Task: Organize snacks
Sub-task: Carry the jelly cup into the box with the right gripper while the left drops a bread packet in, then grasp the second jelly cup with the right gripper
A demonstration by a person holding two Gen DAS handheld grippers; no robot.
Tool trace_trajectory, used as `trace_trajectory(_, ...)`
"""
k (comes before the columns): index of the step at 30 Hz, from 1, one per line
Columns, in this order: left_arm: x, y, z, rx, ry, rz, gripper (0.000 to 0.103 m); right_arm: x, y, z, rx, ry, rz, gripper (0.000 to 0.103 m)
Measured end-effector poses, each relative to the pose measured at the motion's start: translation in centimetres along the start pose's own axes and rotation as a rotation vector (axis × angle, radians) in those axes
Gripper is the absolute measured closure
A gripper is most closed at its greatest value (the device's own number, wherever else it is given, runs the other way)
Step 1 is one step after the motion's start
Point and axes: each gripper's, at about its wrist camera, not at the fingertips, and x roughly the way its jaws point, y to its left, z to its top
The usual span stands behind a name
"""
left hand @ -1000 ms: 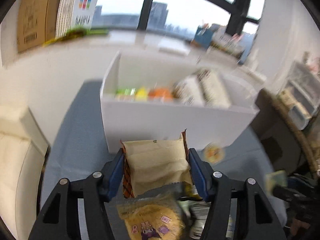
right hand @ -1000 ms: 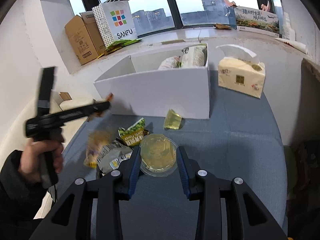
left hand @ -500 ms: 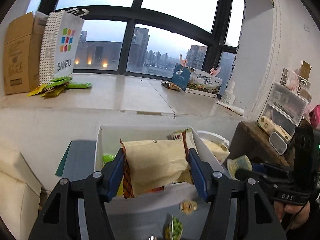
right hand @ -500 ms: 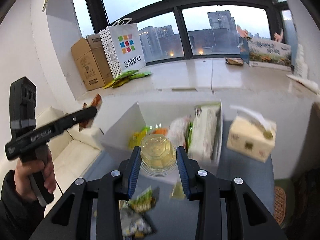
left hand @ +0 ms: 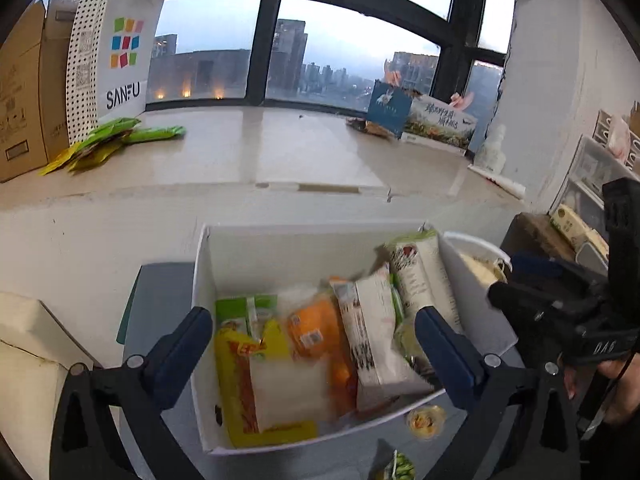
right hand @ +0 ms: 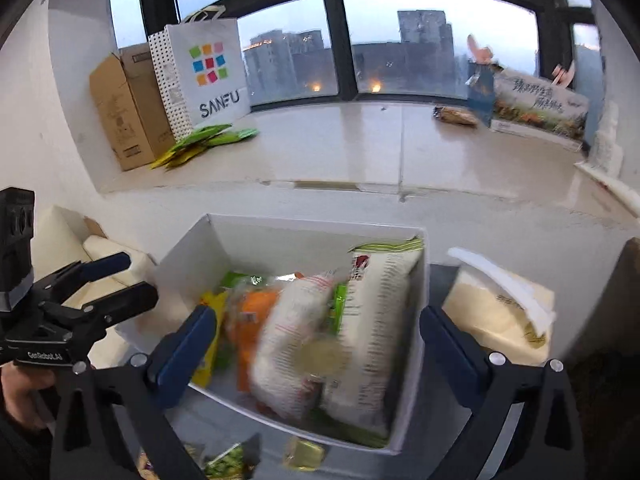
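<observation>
Grippers, two, opening over one white box

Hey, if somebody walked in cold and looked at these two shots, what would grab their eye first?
Probably the white open-topped box low in the middle, crammed with snack packets, with a round pale jelly cup blurred above them between the opening jaws of the right gripper. The left gripper is opening too, over a blurred pale packet. Behind, a white SANFU paper bag stands on the windowsill.
</observation>
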Motion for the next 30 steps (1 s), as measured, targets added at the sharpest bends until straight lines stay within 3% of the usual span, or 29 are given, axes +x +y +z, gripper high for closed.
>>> trace_trajectory(9,-2.1,0.1,-1.2,-0.032,-0.004,-0.015,0.0,-2.6,0.0,-1.5,0.016,-0.017,0.023,0.0)
trace_trajectory(16,-7.6,-1.8,-2.1,0.023,-0.057,-0.092,0.0,-7.6,1.9,-2.9,0.003,-0.087,0.084,0.0)
trace_trajectory(21,-11.5,-3.8,-4.6,0.074,-0.093,-0.152,0.0,-11.0,3.0,-6.1,-0.023,-0.097,0.132,0.0)
trace_trajectory(25,-13.8,-4.7,-8.0,0.047,-0.112,-0.178,0.0,-13.2,3.2,-9.3,-0.03,-0.114,0.114,0.0)
trace_trajectory(30,-15.4,-5.3,-12.0,0.019,-0.095,-0.19,0.0,-14.2,2.2,-14.2,0.066,-0.103,0.142,0.0)
